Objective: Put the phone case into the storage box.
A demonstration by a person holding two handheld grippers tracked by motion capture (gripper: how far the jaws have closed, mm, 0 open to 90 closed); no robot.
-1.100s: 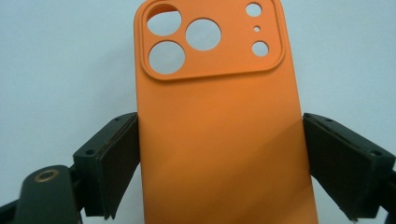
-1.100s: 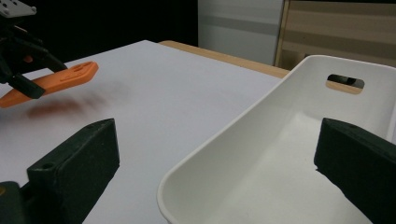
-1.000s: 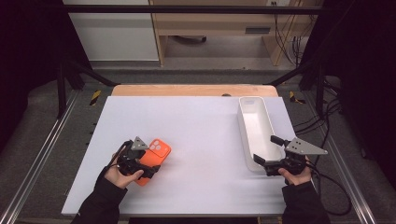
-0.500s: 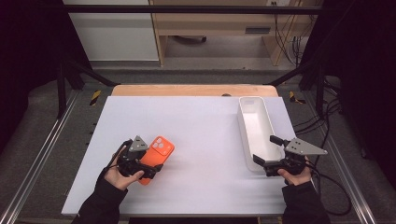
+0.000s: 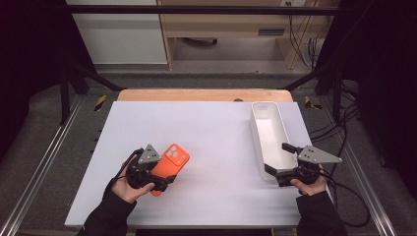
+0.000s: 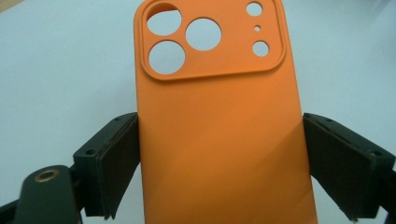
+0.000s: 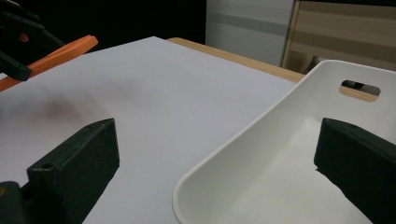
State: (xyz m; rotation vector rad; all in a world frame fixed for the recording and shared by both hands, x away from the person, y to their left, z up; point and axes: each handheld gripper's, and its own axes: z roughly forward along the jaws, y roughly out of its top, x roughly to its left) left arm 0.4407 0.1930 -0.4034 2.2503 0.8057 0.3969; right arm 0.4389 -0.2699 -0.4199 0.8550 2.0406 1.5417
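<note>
An orange phone case [image 5: 173,158] with camera cut-outs is held just above the white table [image 5: 216,128] at the front left. My left gripper [image 5: 161,176] is shut on it; in the left gripper view both black pads [image 6: 116,158] press the long sides of the case [image 6: 219,140]. At the front right, my right gripper [image 5: 279,158] stands open across the near end of a white tray [image 5: 268,105]. In the right gripper view one jaw is outside the tray's rim [image 7: 243,140] and the other is inside it. The case [image 7: 56,53] appears far off, tilted.
The long white tray lies along the right edge of the table. A wooden strip [image 5: 196,95] runs along the table's far edge. Metal rails and black frame posts flank the table, and cables hang at the right.
My left gripper and the orange case have shifted slightly to the right. The right gripper has stayed in place.
</note>
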